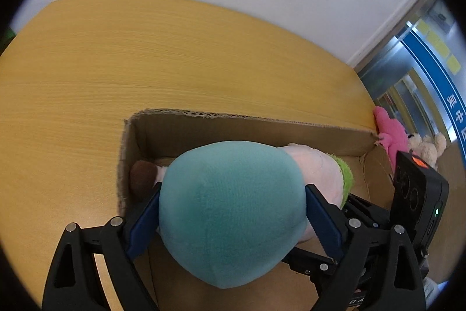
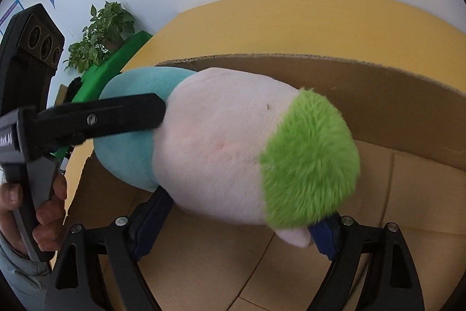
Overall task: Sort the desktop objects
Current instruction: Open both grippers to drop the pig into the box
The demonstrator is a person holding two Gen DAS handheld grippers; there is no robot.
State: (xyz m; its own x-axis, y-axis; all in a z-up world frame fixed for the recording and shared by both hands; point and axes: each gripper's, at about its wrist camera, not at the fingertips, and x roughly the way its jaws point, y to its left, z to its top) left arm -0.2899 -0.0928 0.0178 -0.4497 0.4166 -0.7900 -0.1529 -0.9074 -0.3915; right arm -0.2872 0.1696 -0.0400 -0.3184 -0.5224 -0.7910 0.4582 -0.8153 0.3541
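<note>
A big plush toy [image 1: 233, 212] with a teal body, pale pink head and green hair hangs over an open cardboard box [image 1: 233, 124]. My left gripper [image 1: 233, 212] is shut on its teal body. My right gripper [image 2: 236, 212] is shut on its pink head [image 2: 215, 142] near the green hair [image 2: 308, 159]. The left gripper's finger [image 2: 102, 118] crosses the toy in the right wrist view. A brown plush foot [image 1: 142, 177] shows inside the box's left corner. The box floor [image 2: 407, 194] lies below the toy.
The box stands on a yellow wooden table [image 1: 87, 77]. A pink plush [image 1: 390, 133] and a beige plush bear [image 1: 428, 147] lie past the box's right end. A potted plant [image 2: 102, 31] and a green object [image 2: 116, 60] stand beyond the table's left edge.
</note>
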